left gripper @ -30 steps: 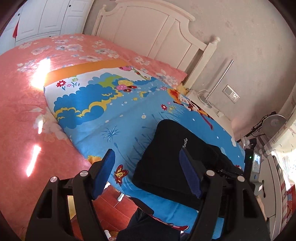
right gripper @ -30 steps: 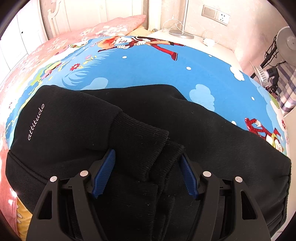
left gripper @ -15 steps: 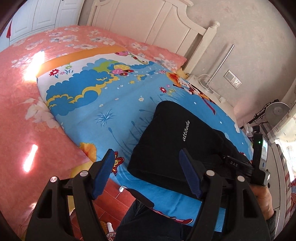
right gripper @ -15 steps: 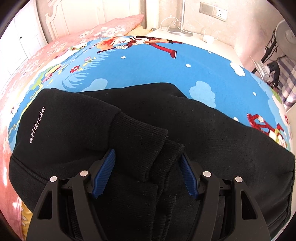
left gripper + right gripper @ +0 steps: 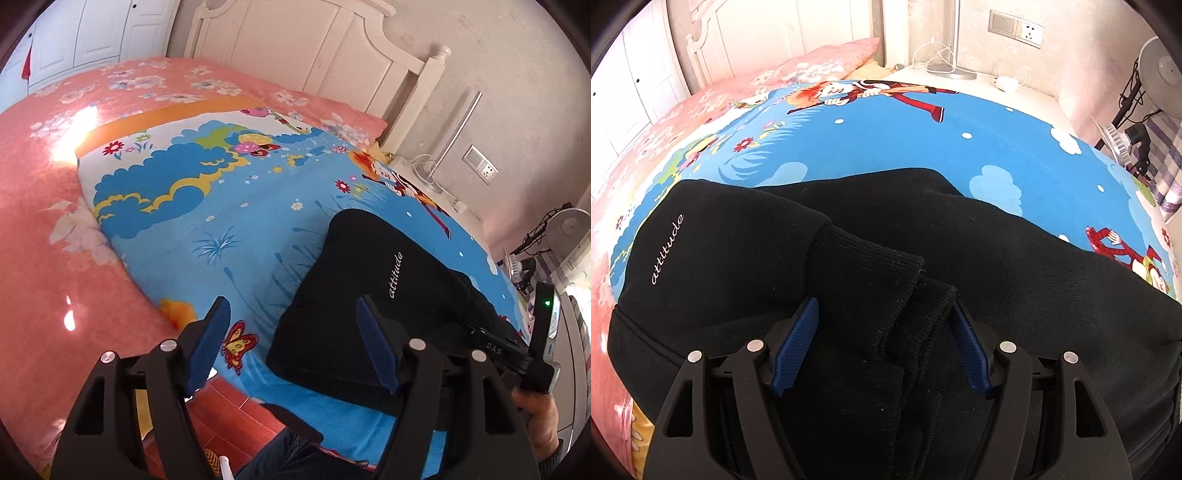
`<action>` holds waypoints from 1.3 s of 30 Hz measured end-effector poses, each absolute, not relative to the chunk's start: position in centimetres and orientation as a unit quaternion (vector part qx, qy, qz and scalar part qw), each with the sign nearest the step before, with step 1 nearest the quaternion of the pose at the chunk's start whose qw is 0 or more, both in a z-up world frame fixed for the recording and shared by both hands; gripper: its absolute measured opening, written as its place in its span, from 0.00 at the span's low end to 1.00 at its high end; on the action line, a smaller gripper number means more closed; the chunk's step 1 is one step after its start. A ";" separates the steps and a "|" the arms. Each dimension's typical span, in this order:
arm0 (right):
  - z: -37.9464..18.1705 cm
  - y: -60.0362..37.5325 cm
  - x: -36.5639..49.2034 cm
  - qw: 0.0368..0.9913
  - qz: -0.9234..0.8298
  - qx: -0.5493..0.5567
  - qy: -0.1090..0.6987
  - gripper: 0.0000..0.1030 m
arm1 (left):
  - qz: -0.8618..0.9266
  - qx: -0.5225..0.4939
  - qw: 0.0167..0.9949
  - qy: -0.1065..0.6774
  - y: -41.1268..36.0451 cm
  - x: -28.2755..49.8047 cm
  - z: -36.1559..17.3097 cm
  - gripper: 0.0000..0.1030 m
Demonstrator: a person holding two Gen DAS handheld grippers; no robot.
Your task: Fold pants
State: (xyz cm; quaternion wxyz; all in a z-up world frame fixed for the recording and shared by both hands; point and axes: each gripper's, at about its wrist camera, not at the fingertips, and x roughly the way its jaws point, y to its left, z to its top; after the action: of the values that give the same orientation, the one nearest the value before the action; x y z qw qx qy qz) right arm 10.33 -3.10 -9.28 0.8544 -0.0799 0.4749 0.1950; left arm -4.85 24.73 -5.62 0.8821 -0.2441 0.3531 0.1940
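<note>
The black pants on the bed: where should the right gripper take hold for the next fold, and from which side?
Grip the ribbed cuffs of the black pants, coming from the near bed edge. They lie stacked on top between the right gripper pads, a thick free edge that lifts easily.

Counts: one pair of black fleece pants, folded; one blue cartoon-print sheet; one pink floral bedspread; one white wooden headboard; two black tools with blue pads: left, right.
</note>
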 end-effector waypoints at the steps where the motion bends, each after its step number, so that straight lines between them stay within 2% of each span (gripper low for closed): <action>1: -9.3 -3.2 10.5 0.851 0.195 -0.074 0.481 0.64 | 0.189 -0.236 0.882 0.360 24.2 -3.7 -5.5 0.66; 3: -9.3 -3.1 10.5 0.848 0.193 -0.076 0.487 0.64 | 0.181 -0.232 0.883 0.365 23.5 -3.0 -4.7 0.62; 8: -9.4 -3.0 11.1 0.836 0.207 -0.087 0.500 0.64 | 0.186 -0.217 0.908 0.307 22.1 -6.1 -1.5 0.62; 13: -9.3 -2.1 9.5 0.863 0.191 -0.124 0.452 0.64 | 0.202 -0.180 0.929 0.252 22.8 -7.6 -0.9 0.62; 15: -9.4 -2.5 9.5 0.863 0.186 -0.110 0.457 0.64 | 0.219 -0.183 0.919 0.271 23.9 -7.7 -0.7 0.61; 17: -9.2 -2.4 9.9 0.858 0.190 -0.113 0.464 0.64 | 0.211 -0.210 0.923 0.245 24.8 -8.7 0.6 0.62; 18: -9.2 -2.3 10.0 0.859 0.191 -0.115 0.461 0.64 | 0.225 -0.188 0.927 0.234 24.7 -9.0 1.2 0.62; 20: -9.3 -2.4 10.0 0.858 0.191 -0.111 0.464 0.64 | 0.231 -0.178 0.926 0.240 24.9 -9.0 1.0 0.62; 23: -9.3 -2.6 9.9 0.859 0.191 -0.103 0.464 0.64 | 0.221 -0.221 0.915 0.254 25.5 -8.6 -0.2 0.62; 32: -9.6 -2.8 11.0 0.845 0.209 -0.088 0.484 0.65 | 0.208 -0.194 0.908 0.308 24.2 -0.7 -2.1 0.61; 35: -9.4 -2.4 11.2 0.839 0.207 -0.099 0.493 0.65 | 0.205 -0.167 0.918 0.296 23.2 -0.9 -0.6 0.62; 39: -9.1 -2.1 10.7 0.846 0.195 -0.116 0.482 0.65 | 0.201 -0.189 0.920 0.278 23.5 -2.5 -1.5 0.62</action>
State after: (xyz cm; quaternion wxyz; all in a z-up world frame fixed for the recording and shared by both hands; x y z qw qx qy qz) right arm 10.67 -2.14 -9.13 0.8463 -0.1156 0.4822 0.1947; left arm -2.49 23.52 -1.45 0.9200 -0.1890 0.2780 0.2014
